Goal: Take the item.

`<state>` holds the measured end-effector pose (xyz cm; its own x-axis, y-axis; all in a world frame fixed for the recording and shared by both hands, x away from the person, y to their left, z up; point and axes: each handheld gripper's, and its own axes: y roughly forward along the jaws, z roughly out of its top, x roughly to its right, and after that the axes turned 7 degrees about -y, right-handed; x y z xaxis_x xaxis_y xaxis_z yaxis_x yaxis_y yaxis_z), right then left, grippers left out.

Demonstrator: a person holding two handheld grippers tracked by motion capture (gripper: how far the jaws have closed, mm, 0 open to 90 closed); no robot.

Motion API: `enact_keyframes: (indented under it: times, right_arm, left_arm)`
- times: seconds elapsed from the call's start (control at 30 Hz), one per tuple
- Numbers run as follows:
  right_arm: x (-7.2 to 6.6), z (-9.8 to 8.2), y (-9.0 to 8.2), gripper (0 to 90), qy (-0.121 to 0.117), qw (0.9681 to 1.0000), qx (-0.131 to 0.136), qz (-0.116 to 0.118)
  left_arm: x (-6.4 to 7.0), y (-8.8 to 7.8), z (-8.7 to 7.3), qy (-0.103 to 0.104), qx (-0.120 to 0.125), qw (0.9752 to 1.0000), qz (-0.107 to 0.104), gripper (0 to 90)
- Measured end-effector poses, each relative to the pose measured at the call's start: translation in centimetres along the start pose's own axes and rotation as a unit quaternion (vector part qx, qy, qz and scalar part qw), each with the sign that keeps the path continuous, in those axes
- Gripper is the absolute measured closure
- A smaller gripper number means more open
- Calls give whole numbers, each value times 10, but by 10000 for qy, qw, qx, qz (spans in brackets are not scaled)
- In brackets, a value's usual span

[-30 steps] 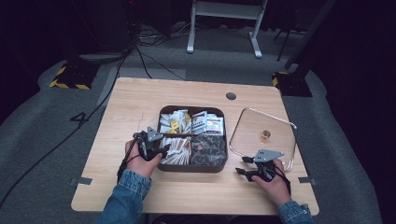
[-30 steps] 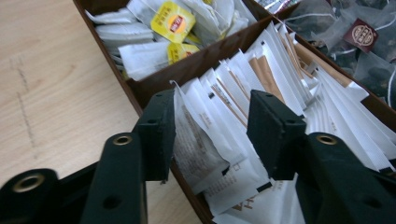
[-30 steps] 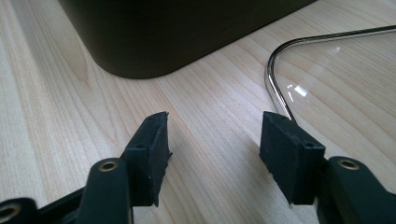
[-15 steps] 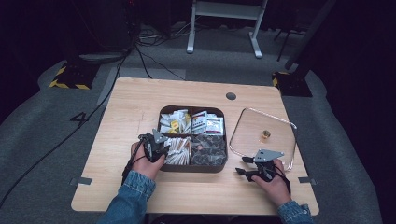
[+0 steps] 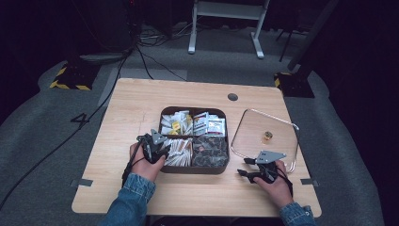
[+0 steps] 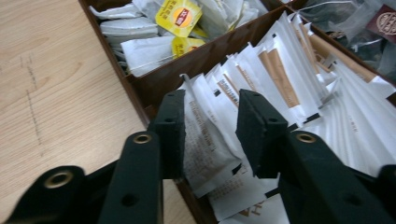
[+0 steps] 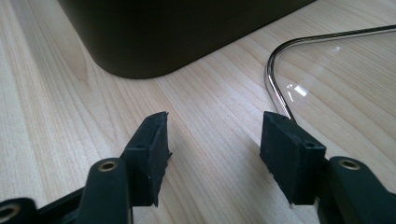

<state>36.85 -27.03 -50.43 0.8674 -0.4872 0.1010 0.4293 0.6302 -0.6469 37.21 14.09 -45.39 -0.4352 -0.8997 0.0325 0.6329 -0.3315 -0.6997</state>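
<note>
A dark brown box [image 5: 193,169] with four compartments sits mid-table. Its front-left compartment holds upright white sachets [image 5: 181,149]. My left gripper [image 5: 153,145] hangs over that compartment's left end, open. In the left gripper view the left gripper [image 6: 211,107] has its jaws on either side of one white sachet [image 6: 205,144]; the left jaw touches it and the right jaw stands off. My right gripper [image 5: 254,170] rests open on the table right of the box. The right gripper view shows the right gripper [image 7: 217,135] with only bare wood between its jaws.
A clear glass lid [image 5: 263,121] with a metal rim and small knob [image 5: 267,136] lies flat right of the box, close to the right gripper. Tea bags with yellow tags [image 6: 180,16] fill the back-left compartment, dark packets [image 5: 210,150] the front-right. A round cable hole [image 5: 232,97] lies behind.
My left gripper has shifted slightly right, further over the white sachets. The right gripper and the lid have stayed where they were.
</note>
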Motion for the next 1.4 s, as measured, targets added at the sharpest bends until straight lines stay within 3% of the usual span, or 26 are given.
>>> enact_keyframes:
  times: [0.2, 0.33, 0.6, 0.67, 0.8, 0.83, 0.97, 1.1, 1.13, 1.17, 1.2, 1.23, 1.27, 1.3, 1.37, 1.4]
  right_arm:
    - [0, 0, 0, 423, -1, 10000, -4, -1]
    - [-1, 0, 0, 422, -33, 10000, -2, -19]
    - [-1, 0, -1, 422, -31, 10000, -2, -22]
    - [-1, 0, -1, 422, -17, 10000, 0, -16]
    - [-1, -1, -1, 421, 11, 10000, -8, 4]
    - [-1, -1, -1, 420, 15, 10000, -8, 3]
    - [0, -1, -1, 416, 20, 10000, -14, -6]
    - [0, -1, -1, 413, 30, 10000, -14, -14]
    - [0, -1, -1, 412, 30, 10000, -15, -19]
    - [0, -1, -1, 411, 31, 10000, -15, -19]
    - [0, -1, -1, 411, 35, 10000, -16, -16]
    - [0, -1, -1, 411, 35, 10000, -16, -16]
    - [0, -1, -1, 411, 36, 10000, -15, -15]
    - [0, -1, -1, 411, 35, 10000, -16, -15]
    - [0, 0, -1, 411, 37, 10000, -17, -16]
    - [0, 0, -1, 411, 37, 10000, -17, -16]
  left_arm:
    - [1, 5, -1, 157, -165, 9997, 130, 796]
    - [3, 10, 1, 245, -377, 9988, 197, 800]
    - [2, 10, 2, 221, -434, 9986, 203, 844]
    - [-3, 7, 1, 46, -380, 9992, 69, 880]
    - [-7, 2, 1, -57, -265, 9996, -35, 895]
    - [-9, -3, 1, -174, -142, 9996, -165, 896]
    - [-12, -14, 2, -406, 190, 9979, -473, 898]
    - [-14, -21, 4, -454, 294, 9964, -654, 898]
    - [-14, -26, 6, -516, 415, 9948, -779, 899]
    - [-14, -26, 6, -516, 415, 9948, -779, 899]
    - [-15, -31, 8, -585, 536, 9925, -934, 899]
    - [-15, -31, 8, -585, 536, 9925, -934, 899]
    - [-15, -36, 10, -621, 652, 9903, -1059, 899]
    - [-15, -36, 10, -621, 652, 9903, -1059, 899]
    - [-15, -42, 11, -682, 770, 9864, -1279, 899]
    - [-15, -42, 11, -682, 770, 9864, -1279, 898]
